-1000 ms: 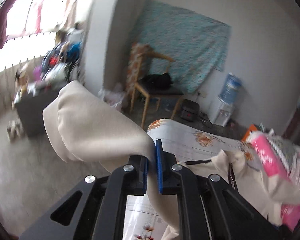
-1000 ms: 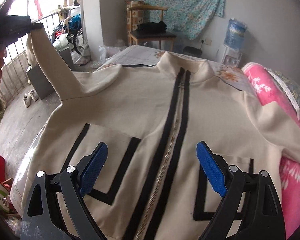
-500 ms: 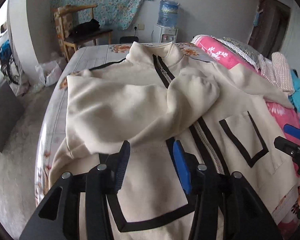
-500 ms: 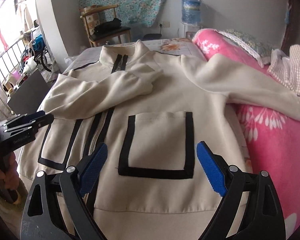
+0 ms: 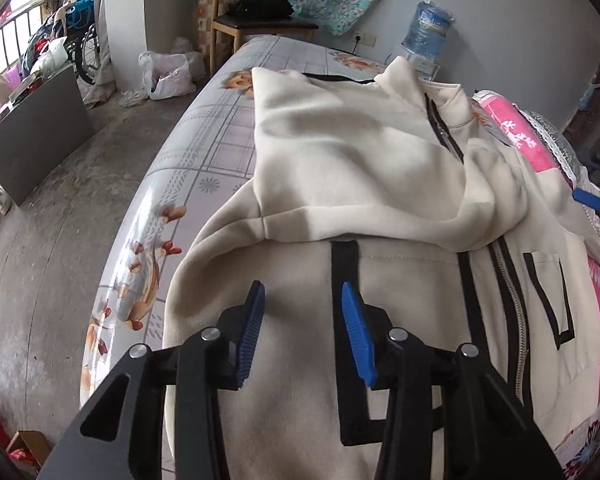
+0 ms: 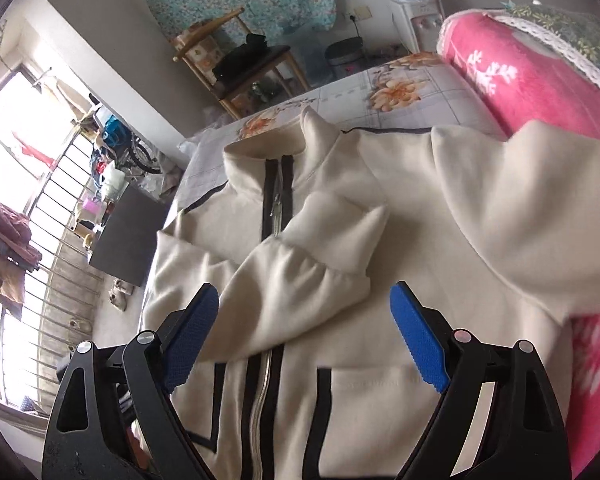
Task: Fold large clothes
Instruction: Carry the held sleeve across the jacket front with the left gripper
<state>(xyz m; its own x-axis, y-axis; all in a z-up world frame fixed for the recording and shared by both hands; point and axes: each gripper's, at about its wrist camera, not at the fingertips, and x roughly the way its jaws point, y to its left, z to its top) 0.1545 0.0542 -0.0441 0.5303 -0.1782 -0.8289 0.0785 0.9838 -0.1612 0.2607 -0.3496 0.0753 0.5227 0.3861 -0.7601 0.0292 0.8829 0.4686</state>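
**On the bed: a soft jacket, one sleeve folded in**

Across the bed (image 5: 204,148) lies the cream jacket (image 5: 340,160), front up, zip (image 6: 274,208) closed, collar toward the far end. One sleeve (image 6: 300,276) is laid over the chest, its cuff just past the zip; the other sleeve (image 6: 520,208) spreads out onto the pink blanket (image 6: 512,76) beside the jacket.

It looks like thick, fleecy cloth: limp, fairly light for its bulk, not slippery and not fragile. I judge it will sag and bunch wherever it is lifted, so a pinch on a firm edge should serve best: a cuff, the hem band or a shoulder seam. The black trim and zip are stiffer and may resist a crease, so folds are likely cleaner on either side of the zip. The outspread sleeve near its cuff seems the natural next hold.

Left gripper (image 5: 302,328) hangs over the lower front by a black-edged pocket (image 5: 350,344), jaws partly apart and closing, nothing pinched between them. Right gripper (image 6: 304,340) hovers above the folded sleeve, jaws wide, closing slightly, empty.

Beyond the bed stand a chair (image 5: 256,20) and a water bottle (image 5: 430,28)
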